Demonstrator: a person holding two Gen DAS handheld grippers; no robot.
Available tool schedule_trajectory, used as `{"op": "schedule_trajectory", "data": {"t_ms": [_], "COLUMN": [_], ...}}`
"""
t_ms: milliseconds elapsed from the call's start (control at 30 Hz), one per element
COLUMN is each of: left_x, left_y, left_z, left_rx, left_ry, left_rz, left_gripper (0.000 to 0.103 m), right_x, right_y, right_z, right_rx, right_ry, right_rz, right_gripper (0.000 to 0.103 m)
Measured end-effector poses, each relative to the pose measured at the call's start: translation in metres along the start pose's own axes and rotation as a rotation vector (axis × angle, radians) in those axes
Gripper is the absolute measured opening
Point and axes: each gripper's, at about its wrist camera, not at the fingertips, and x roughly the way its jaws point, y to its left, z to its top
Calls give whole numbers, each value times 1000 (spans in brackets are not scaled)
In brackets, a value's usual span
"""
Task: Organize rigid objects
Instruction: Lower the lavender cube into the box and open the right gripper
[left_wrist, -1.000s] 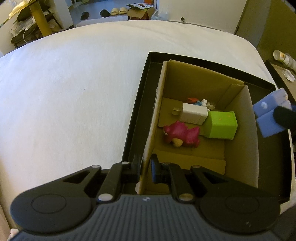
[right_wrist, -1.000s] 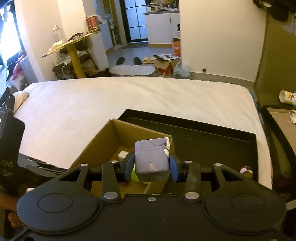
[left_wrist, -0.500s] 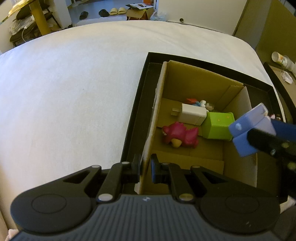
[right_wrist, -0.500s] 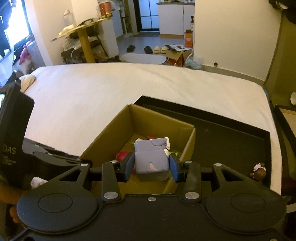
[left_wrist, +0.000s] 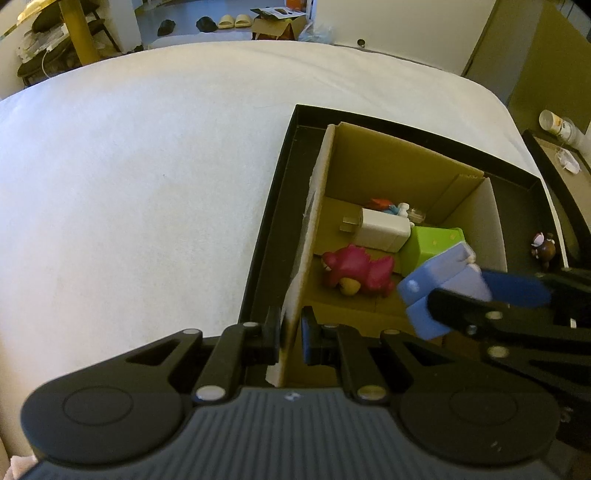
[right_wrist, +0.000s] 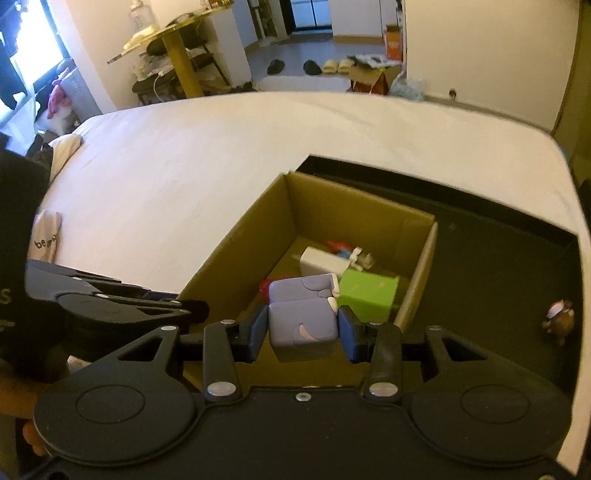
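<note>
My right gripper (right_wrist: 302, 334) is shut on a lilac-blue cube toy (right_wrist: 303, 323) and holds it over the near end of the open cardboard box (right_wrist: 332, 199). The cube also shows in the left wrist view (left_wrist: 439, 288). My left gripper (left_wrist: 290, 332) is shut on the box's left wall (left_wrist: 310, 236), near its front corner. Inside the box lie a pink plush figure (left_wrist: 358, 271), a white charger (left_wrist: 382, 229), a green cube (left_wrist: 432, 245) and small red and blue figures (left_wrist: 388, 206).
The box stands in a black tray (left_wrist: 273, 206) on a white bed (left_wrist: 147, 166). A small brown figure (right_wrist: 559, 319) stands on the tray right of the box. A side table with a cup (left_wrist: 557, 123) is at the far right.
My right gripper has carried the lilac-blue cube leftward from outside the box's right wall to over its interior, lower down. My left gripper has kept its hold on the box wall.
</note>
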Motion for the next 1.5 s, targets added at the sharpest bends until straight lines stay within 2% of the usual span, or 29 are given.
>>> {"op": "schedule_trajectory", "data": {"t_ms": [200, 533, 833, 1067, 1500], "left_x": [1, 1, 2, 3, 6], "left_y": [1, 2, 1, -1, -5], "left_z": [0, 0, 1, 2, 1], "left_rx": [1, -7, 0, 8, 32], "left_ry": [1, 0, 2, 7, 16], "left_rz": [-6, -20, -13, -7, 12], "left_gripper": [10, 10, 10, 10, 10], "right_x": [15, 41, 55, 54, 15], "right_y": [0, 2, 12, 11, 2], "right_z": [2, 1, 4, 5, -2], "right_rx": [24, -26, -98, -106, -59], "right_ry": [61, 159, 189, 153, 26], "right_rz": [9, -46, -67, -109, -96], "right_gripper": [41, 41, 41, 43, 44]}}
